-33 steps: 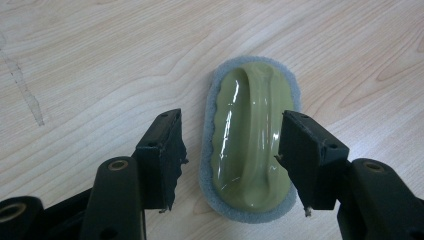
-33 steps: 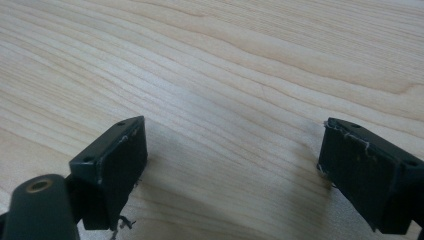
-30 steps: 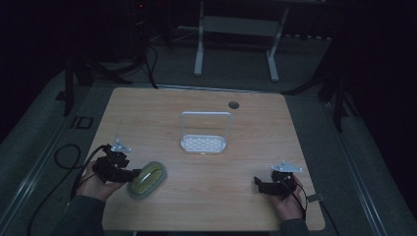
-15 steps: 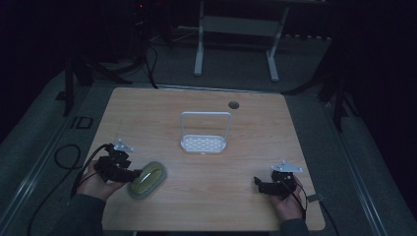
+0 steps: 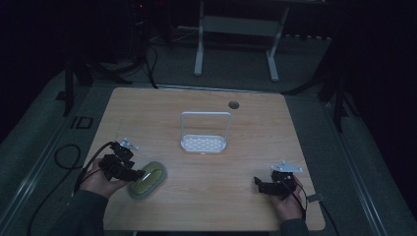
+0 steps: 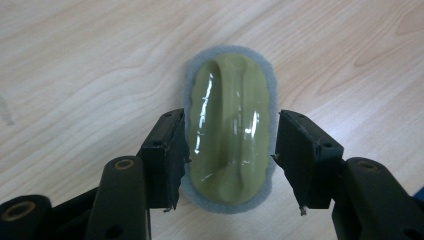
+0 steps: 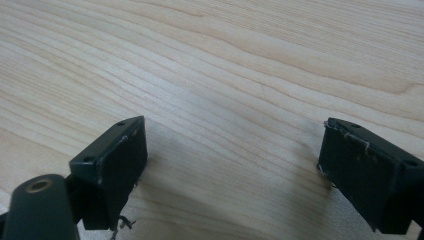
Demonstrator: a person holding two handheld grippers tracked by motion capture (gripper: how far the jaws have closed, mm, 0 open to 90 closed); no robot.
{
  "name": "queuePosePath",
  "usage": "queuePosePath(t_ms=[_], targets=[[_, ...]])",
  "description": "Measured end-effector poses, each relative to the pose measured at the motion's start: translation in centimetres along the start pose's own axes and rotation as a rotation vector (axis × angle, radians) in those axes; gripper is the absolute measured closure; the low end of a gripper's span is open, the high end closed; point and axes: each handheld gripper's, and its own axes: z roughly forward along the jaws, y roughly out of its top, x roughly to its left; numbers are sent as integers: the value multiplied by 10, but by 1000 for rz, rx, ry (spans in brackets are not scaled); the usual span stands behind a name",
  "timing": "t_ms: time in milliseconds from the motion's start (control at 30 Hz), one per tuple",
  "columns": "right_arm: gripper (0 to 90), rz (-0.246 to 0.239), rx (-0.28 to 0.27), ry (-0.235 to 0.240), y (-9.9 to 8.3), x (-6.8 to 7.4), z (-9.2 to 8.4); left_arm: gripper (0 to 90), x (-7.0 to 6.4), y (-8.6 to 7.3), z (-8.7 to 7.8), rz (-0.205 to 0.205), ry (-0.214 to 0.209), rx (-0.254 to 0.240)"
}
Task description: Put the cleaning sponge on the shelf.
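— Two tongs are over the tabletop (image 5: 206,196). What does the left tongs (image 6: 230,160) have?

— An oval sponge (image 6: 231,125), olive-green and glossy on top with a grey felt rim, lies flat between its jaws. The jaws have just been closing in, and the left pad touches the rim, but a thin gap remains at the right pad, so the sponge is straddled, not clamped.

— And the right tongs (image 7: 232,165)?

— Spread wide over bare wood, nothing between them, well apart from the sponge.

— Anything else?

— A white wire rack (image 5: 204,140) stands beyond both tongs, about midway between them, apart from the sponge.
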Motion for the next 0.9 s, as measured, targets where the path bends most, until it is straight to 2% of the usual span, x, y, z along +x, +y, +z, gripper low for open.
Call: queuePosePath(t_ms=[67, 267, 900], targets=[[116, 0, 0, 0, 0, 0, 0, 467, -1, 3, 3, 3, -12, 29], [116, 0, 0, 0, 0, 0, 0, 484, -1, 10, 7, 15, -25, 75], [116, 1, 0, 0, 0, 0, 0, 525, -3, 29, 15, 38, -41, 182]])
